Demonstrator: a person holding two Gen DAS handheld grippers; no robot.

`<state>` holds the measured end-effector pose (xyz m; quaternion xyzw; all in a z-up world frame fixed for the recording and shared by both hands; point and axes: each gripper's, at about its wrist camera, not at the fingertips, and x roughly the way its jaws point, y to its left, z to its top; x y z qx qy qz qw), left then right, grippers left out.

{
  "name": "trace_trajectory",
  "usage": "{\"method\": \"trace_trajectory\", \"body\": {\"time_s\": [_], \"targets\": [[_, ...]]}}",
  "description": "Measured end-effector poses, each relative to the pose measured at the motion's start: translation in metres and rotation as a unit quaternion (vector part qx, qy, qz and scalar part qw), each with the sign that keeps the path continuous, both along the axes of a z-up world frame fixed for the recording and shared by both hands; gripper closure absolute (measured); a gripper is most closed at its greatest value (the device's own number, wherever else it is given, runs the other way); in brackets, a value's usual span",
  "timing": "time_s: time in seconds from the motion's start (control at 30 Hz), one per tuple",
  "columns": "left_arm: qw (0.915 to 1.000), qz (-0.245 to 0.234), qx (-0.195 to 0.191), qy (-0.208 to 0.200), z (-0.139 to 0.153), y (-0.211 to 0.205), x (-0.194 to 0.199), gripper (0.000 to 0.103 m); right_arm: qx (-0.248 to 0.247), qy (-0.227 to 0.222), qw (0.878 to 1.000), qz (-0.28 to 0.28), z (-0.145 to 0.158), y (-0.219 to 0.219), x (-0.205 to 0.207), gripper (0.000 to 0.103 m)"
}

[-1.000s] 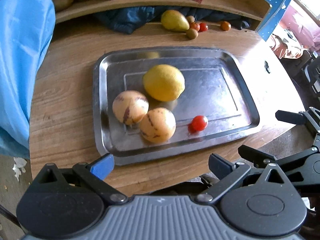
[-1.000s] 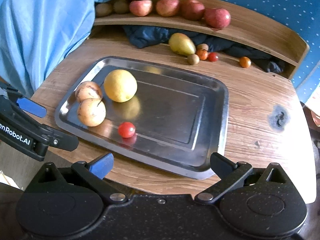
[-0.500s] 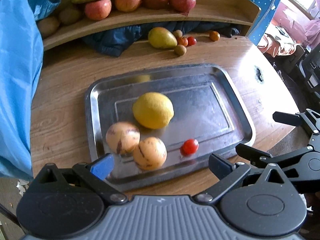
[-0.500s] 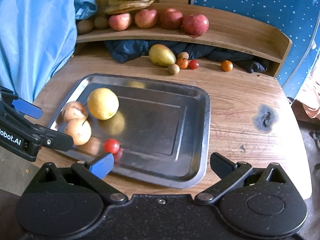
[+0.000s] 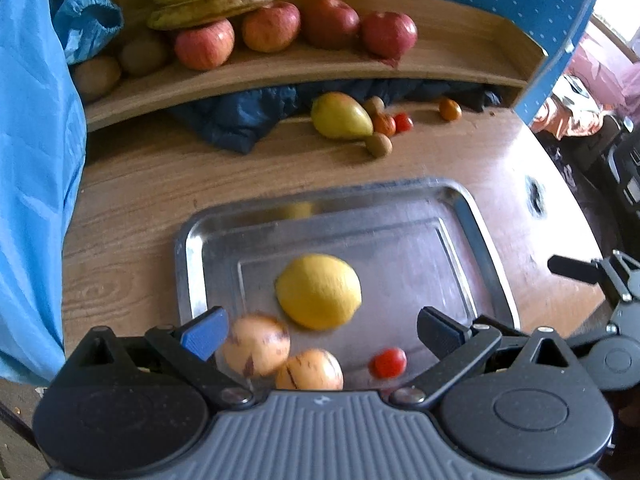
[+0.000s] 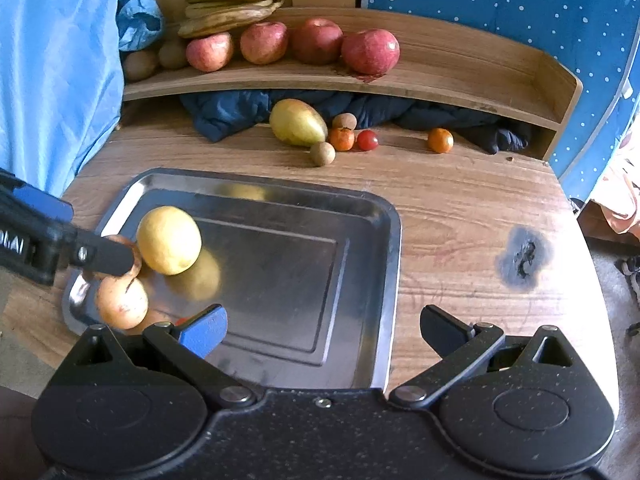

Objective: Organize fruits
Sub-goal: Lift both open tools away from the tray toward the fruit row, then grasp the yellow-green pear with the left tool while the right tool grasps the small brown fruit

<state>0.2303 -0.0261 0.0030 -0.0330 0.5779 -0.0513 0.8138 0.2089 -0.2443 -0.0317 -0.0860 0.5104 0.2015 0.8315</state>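
A steel tray [image 5: 192, 248] [image 6: 384, 240] lies on the wooden table. It holds a yellow lemon [image 5: 319, 291] [image 6: 169, 240], two striped tan fruits [image 5: 256, 345] [image 6: 121, 302] and a cherry tomato [image 5: 387, 362]. My left gripper [image 5: 320, 334] is open and empty above the tray's near edge, over these fruits. My right gripper [image 6: 322, 330] is open and empty above the tray's near right part. At the table's back lie a green-yellow mango [image 6: 297, 122], small oranges [image 6: 440, 140], a cherry tomato [image 6: 367, 140] and small brown fruits [image 6: 322, 153].
A wooden shelf [image 6: 440, 76] at the back carries red apples [image 6: 370, 51], bananas [image 6: 236, 0] and kiwis [image 6: 140, 65]. A dark blue cloth [image 6: 228, 110] lies under it. Blue fabric [image 5: 32, 200] hangs at left. A black burn mark [image 6: 524, 258] is on the table at right.
Both grippers have moved forward and up over the tray, so the fruits sit lower in both views and more of the shelf shows. Both jaws stay open.
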Motion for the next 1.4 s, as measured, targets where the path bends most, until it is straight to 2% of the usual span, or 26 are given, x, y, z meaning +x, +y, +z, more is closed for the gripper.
{"method": "trace_trajectory", "body": {"time_s": [0.47,0.77,1.13,1.4], "targets": [[0.9990,0.038,-0.019,0.011,-0.017,0.011,0.041,0.001,-0.011,0.005,1.000,0.000,-0.013,0.006,0.038,0.001],[0.9986,0.037,-0.034,0.019,-0.033,0.014,0.070,0.001,-0.024,0.014,1.000,-0.011,-0.022,0.009,0.056,0.001],[0.9969,0.034,-0.067,0.024,-0.053,0.020,0.107,0.001,-0.066,0.004,0.997,-0.040,-0.026,0.012,0.073,0.001],[0.9963,0.036,-0.077,0.011,-0.052,0.015,0.135,0.001,-0.059,0.004,0.998,-0.029,-0.028,0.021,0.083,0.001]]}}
